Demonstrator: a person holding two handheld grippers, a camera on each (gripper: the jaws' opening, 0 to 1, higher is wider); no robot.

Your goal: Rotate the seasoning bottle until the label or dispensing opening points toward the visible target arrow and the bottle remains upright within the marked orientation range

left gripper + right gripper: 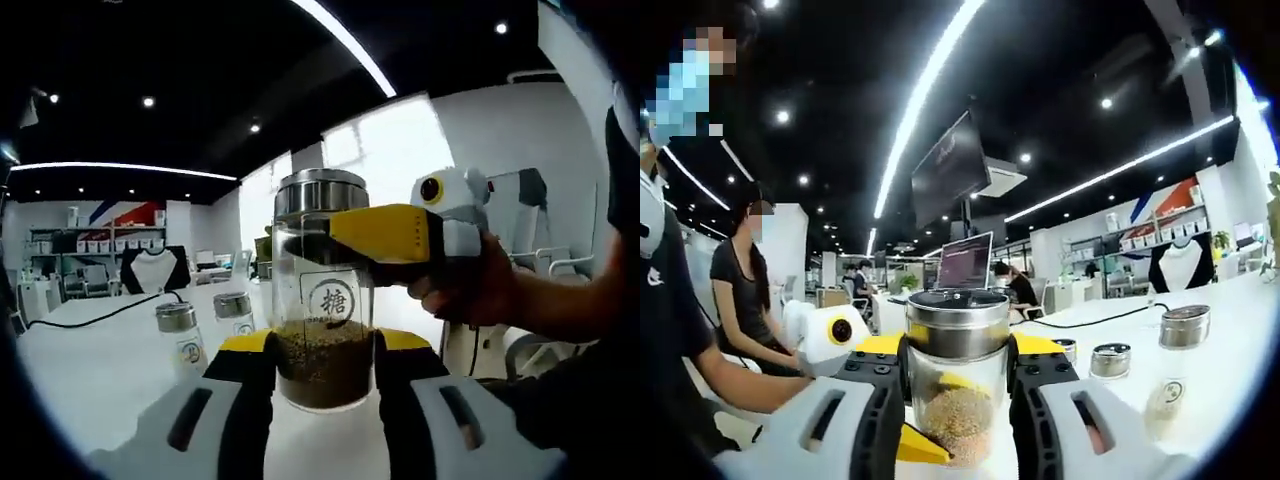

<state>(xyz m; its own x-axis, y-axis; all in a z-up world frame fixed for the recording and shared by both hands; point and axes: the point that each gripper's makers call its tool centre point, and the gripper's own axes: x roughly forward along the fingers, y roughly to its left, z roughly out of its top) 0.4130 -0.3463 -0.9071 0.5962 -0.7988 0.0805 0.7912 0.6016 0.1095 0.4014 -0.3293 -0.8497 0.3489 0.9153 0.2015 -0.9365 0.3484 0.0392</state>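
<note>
The seasoning bottle point(322, 300) is seen standing upright on the white desk point(90, 365), its long axis vertical, held by both tools at different heights. The left tool point(322, 365) is clamped around the lower body at the level of the brown granules, while the right tool point(958, 385) is closed on the upper body just below the metal lid point(957, 322). In the left gripper view the round label point(331, 301) is turned towards that camera. No target arrow can be made out. Two smaller jars point(205, 325) are seen well apart on the desk
</note>
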